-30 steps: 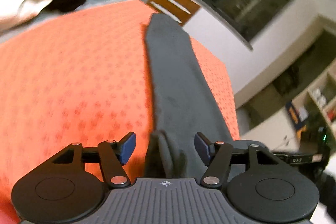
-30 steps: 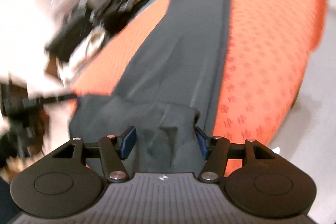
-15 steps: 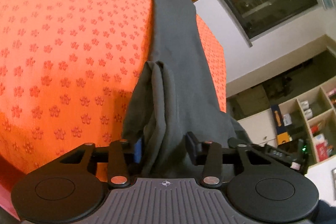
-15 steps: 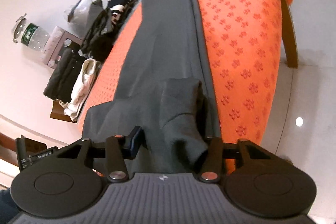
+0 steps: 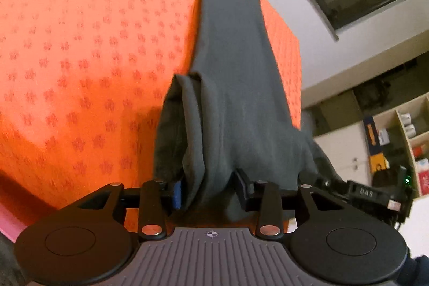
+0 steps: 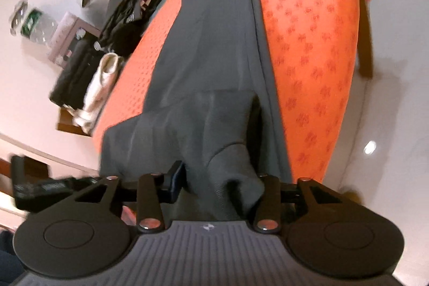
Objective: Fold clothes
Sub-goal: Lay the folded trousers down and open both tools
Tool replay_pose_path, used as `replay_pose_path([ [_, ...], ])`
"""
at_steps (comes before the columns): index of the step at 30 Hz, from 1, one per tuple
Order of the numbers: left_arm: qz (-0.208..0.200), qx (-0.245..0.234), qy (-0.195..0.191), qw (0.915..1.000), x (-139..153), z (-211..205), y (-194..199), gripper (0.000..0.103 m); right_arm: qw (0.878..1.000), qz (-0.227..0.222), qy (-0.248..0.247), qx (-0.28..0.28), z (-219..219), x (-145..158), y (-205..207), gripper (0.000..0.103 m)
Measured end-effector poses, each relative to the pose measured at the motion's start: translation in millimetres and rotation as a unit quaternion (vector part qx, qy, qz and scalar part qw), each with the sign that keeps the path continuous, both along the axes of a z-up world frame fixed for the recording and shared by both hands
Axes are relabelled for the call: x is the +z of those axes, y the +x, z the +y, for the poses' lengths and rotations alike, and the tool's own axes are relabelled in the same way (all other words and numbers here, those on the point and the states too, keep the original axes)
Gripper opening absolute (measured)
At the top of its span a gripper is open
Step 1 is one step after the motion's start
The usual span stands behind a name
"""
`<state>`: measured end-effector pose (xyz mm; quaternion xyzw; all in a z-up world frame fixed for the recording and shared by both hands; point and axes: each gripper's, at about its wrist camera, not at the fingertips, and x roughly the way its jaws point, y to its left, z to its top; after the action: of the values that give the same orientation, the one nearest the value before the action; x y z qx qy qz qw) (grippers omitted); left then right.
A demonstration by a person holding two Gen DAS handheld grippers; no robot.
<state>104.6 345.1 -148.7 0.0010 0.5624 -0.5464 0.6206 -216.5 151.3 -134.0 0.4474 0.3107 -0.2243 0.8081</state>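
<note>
**Near end of grey garment raised in both grippers**

A long dark grey garment (image 5: 236,50) was stretched lengthwise along an orange, flower-patterned tabletop (image 5: 80,31), its far end lying flat and its near end gathered and lifted. The left gripper (image 5: 207,192) was clenched on a bunched near corner, with cloth packed between the jaws and a doubled edge standing up just beyond them. The right gripper (image 6: 219,185) was likewise clamped on the other near corner, where a flap of fabric was seen draped back over the flat part. The two corners appeared to be held apart so that the near edge would stay spread and straight, which a lengthwise fold toward the far end would require. The garment was judged to be already narrowed, since a layered edge ran along its right side in the right wrist view. A heap of other clothes (image 6: 107,50) was left beyond the tabletop's left edge, apart from the work.
</note>
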Motion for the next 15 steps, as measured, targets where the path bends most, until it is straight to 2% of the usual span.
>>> replay_pose_path([
  [4, -0.064, 0.018, -0.036, 0.9971, 26, 13, 6, 0.043, 0.995, 0.053, -0.085, 0.004, 6, 20, 2, 0.055],
  [6, -0.113, 0.01, -0.039, 0.9928, 38, 15, 6, 0.043, 0.989, 0.079, -0.127, 0.006, 8, 30, 2, 0.055],
  [9, -0.167, -0.01, -0.042, 0.985, 50, 11, 1, 0.041, 0.975, 0.118, -0.189, 0.009, 12, 44, 4, 0.055],
  [12, -0.204, -0.03, -0.059, 0.9768, 57, 4, -10, 0.034, 0.955, 0.156, -0.25, 0.012, 17, 59, 5, 0.054],
  [13, -0.213, -0.037, -0.064, 0.9743, 58, 1, -13, 0.032, 0.953, 0.157, -0.26, 0.011, 17, 63, 5, 0.054],
  [14, -0.22, -0.045, -0.067, 0.9722, 57, -3, -18, 0.03, 0.951, 0.153, -0.266, 0.013, 17, 66, 5, 0.047],
  [15, -0.225, -0.053, -0.068, 0.9704, 56, -8, -22, 0.027, 0.953, 0.142, -0.268, 0.026, 18, 67, 6, 0.032],
])
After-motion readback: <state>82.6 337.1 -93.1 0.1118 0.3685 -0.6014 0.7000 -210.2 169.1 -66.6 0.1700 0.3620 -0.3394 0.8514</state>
